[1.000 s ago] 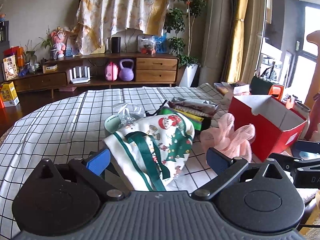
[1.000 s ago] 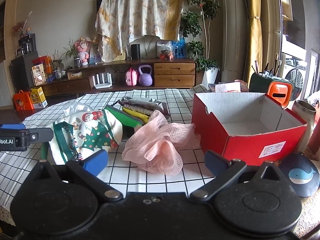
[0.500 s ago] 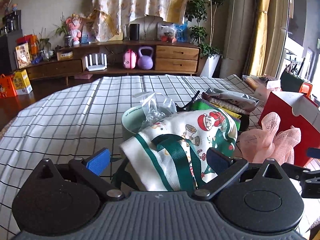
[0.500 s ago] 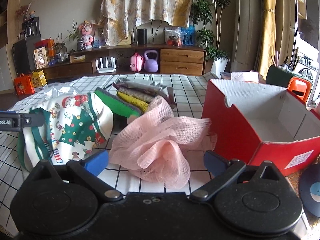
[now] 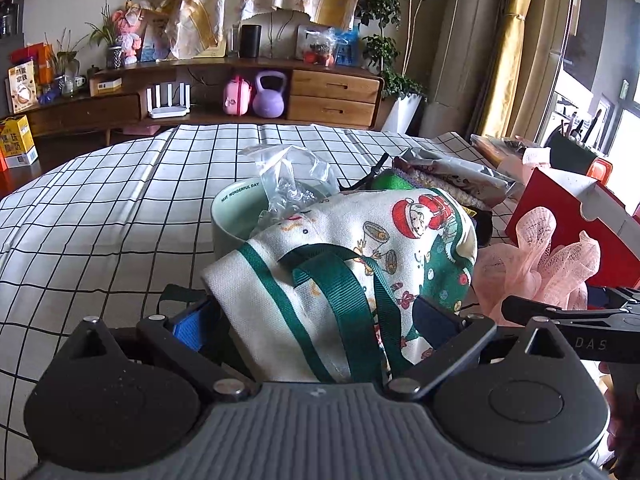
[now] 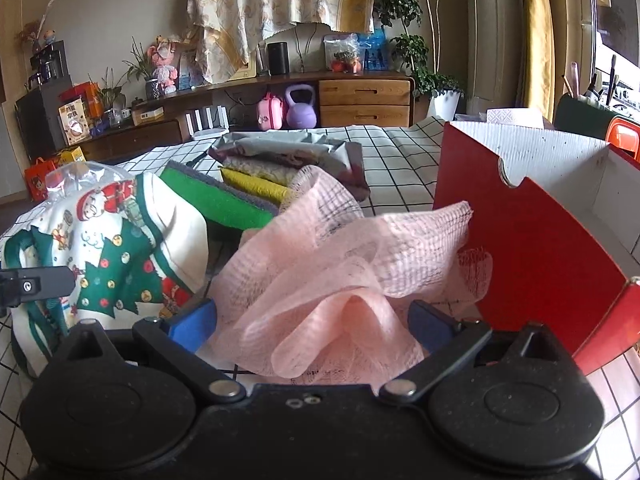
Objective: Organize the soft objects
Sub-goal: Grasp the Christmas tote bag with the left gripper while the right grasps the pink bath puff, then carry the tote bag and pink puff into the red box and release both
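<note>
both grippers advanced onto their soft targets over the last second; neither has closed.
left gripper [image 5: 316,316] spread around christmas tote bag [image 5: 360,264]; right gripper [image 6: 312,324] spread around pink mesh cloth [image 6: 344,280], bench centre, just left of red box [image 6: 536,248]. pinches likely next.

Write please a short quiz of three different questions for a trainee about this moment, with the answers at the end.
1. True or false: the left tool has the Christmas tote bag between its open fingers.
2. Which thing lies between the fingers of the right tool? A) green sponge B) pink mesh cloth C) plastic bag
3. Fill the gap: in the right wrist view, the red box stands to the ___ of the pink mesh cloth.

Key: 1 true. 2 B. 3 right.
</note>
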Available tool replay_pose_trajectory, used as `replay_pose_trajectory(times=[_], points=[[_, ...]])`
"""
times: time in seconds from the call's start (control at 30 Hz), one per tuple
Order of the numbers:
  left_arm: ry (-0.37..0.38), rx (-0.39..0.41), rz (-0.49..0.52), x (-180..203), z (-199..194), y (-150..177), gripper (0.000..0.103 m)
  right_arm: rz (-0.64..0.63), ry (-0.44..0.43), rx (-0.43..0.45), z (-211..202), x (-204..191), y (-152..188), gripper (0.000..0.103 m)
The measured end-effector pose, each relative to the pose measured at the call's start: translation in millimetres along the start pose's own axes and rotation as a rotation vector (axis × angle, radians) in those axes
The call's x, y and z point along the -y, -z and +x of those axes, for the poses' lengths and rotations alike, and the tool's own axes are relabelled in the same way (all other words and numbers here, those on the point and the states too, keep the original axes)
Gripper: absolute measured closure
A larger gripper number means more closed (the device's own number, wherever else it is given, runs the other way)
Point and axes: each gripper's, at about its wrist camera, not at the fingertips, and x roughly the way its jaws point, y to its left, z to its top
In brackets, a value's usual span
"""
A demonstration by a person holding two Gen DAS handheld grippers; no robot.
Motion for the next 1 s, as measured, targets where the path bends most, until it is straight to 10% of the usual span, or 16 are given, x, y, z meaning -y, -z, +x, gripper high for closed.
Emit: replay_pose_trajectory(times=[0.1,0.43,0.7,1.0], points=[[0.004,0.014,-0.008,1.1,-1.5,-0.7,0.003,0.004,0.005,-0.003,-0.2,0.1,0.8,0.008],[-0.036,0.054,0.012,8.1,-18.9,-2.6,0.067,-0.027,0.02,0.003,-3.6,-3.8,1.6,0.045],[-0.039,0.123,0.111,33.2,-42.6,-3.6,0.087,-0.039,0.045,0.029,-18.2,2.6,0.9,0.077],[0.005,0.186,0.163,57.4,-63.0,-11.0,0.095,-0.026,0.039,0.096,-55.2,17.7,-4.6,0.087]])
